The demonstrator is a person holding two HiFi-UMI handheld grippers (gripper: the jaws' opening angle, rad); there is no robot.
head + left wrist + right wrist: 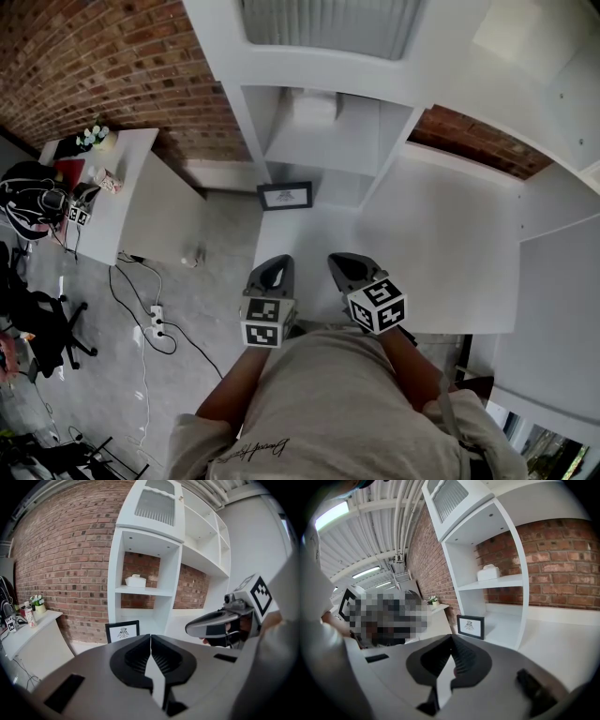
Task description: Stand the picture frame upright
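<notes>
A black picture frame [285, 196] with a white mat and a small dark print stands upright on the white counter [422, 253], at its left end in front of the shelf unit. The frame [122, 632] shows ahead of the left jaws and the frame [470, 626] ahead of the right ones. My left gripper [273, 269] and right gripper [343, 262] hover side by side near the counter's front edge, well short of the frame. Both have their jaws pressed together with nothing between them. The right gripper [220, 623] is seen from the left gripper view.
A white shelf unit [319, 122] rises behind the frame, with a white box [136, 581] on its middle shelf. A side table [103, 187] with flowers and clutter stands at left by the brick wall. Cables and a power strip [156, 322] lie on the floor.
</notes>
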